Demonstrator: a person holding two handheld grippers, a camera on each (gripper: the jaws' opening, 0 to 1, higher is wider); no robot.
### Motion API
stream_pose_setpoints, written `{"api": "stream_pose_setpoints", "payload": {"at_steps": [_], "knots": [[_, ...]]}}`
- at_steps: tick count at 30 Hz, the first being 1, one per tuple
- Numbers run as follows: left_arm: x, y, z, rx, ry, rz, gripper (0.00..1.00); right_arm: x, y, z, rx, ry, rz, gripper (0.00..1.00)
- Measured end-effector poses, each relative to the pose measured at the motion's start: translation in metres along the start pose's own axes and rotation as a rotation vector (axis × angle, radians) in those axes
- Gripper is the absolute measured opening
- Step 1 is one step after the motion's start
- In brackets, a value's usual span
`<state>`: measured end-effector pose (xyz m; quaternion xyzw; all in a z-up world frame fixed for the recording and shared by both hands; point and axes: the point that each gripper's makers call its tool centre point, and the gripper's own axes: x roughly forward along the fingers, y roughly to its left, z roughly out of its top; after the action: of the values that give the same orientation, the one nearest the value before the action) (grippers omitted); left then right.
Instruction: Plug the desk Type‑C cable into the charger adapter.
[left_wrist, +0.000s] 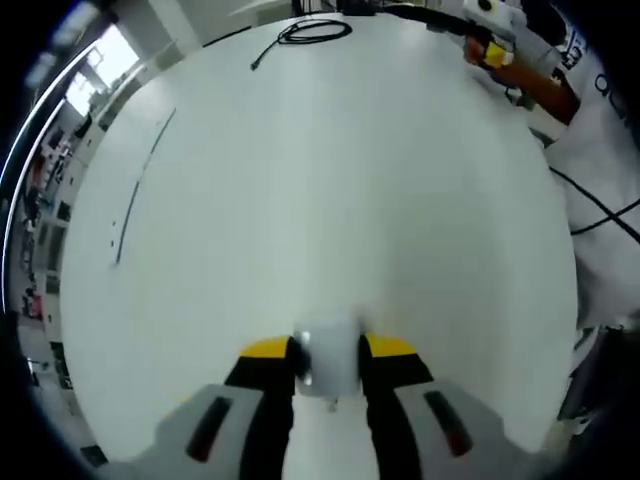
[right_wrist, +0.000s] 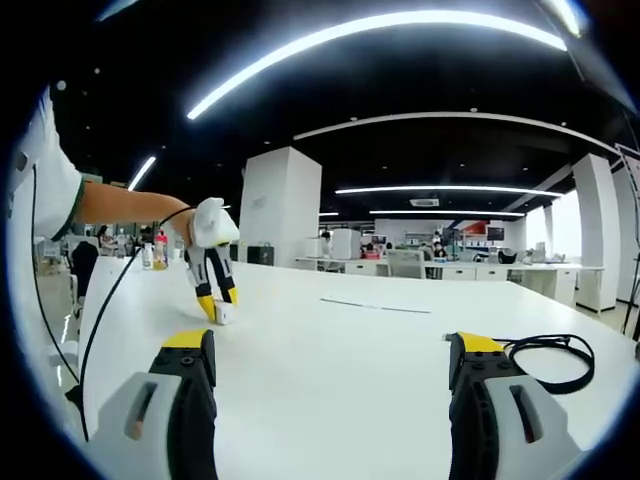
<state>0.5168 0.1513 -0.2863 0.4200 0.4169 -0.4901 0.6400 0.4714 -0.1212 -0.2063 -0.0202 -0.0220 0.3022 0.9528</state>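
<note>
We've got the charger (left_wrist: 328, 362) pinched in our left gripper (left_wrist: 328, 372); right gripper (right_wrist: 330, 365) spread wide, far from the cable (right_wrist: 548, 358), so a clumsy grab could bend the plug.

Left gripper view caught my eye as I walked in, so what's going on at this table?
A person is working with two handheld grippers over a white table. The left gripper has its jaws shut on a small white charger adapter, held down at the tabletop; the right gripper view shows this from the side. The right gripper is open with nothing between its jaws. The coiled black cable lies on the table beside it, not yet picked up.
</note>
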Motion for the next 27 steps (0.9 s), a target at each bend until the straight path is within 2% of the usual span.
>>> {"api": "stream_pose_setpoints", "payload": {"at_steps": [3, 13, 27], "knots": [[-0.001, -0.01, 0.0, -0.007, 0.001, -0.006, 0.24, 0.001, 0.0, -0.001, 0.0, 0.0, 0.003, 0.99], [-0.005, -0.019, -0.007, -0.007, 0.007, -0.003, 0.24, 0.003, 0.004, -0.004, -0.004, 0.007, 0.012, 0.99], [-0.009, -0.071, 0.002, -0.002, 0.011, -0.029, 0.24, 0.004, 0.013, -0.002, -0.011, 0.011, 0.022, 0.99]]}}
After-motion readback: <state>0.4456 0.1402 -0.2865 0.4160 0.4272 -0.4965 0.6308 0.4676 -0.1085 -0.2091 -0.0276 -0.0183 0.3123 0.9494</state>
